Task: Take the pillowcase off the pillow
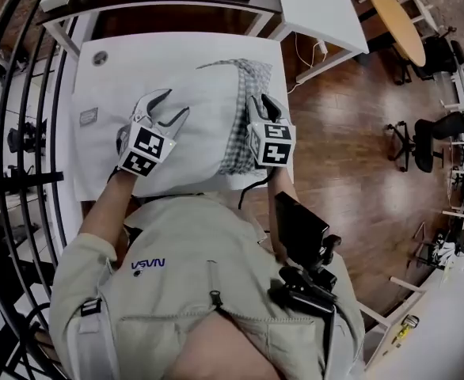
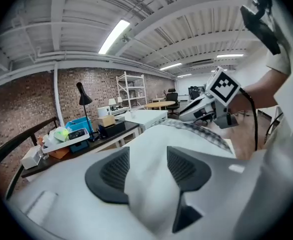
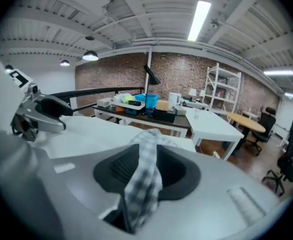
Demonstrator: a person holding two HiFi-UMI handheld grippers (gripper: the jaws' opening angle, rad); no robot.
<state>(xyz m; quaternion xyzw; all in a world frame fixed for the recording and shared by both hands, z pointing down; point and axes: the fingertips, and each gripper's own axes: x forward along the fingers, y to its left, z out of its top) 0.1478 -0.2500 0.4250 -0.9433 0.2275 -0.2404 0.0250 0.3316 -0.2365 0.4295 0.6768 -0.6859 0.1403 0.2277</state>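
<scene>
Most of white pillow (image 1: 192, 125) was bared on white counter (image 1: 137, 62); grey-checked cloth pillowcase (image 1: 244, 117) bunched at right end, not yet pulled clear. Left gripper (image 1: 176, 103) fingers held wide astride pillow; right gripper (image 1: 264, 101) fingers parted around pillowcase.

The left gripper (image 1: 176, 106) points to about 1 o'clock. Its jaws are wide apart, with white pillow (image 2: 149, 189) between them, not squeezed. The right gripper (image 1: 264, 108) sits at its 3 o'clock side and points to 12 o'clock. Its jaws are apart too, and a strip of checked pillowcase (image 3: 144, 184) lies loose between them. The left forearm (image 1: 105, 212) and right forearm (image 1: 283, 182) reach forward.
</scene>
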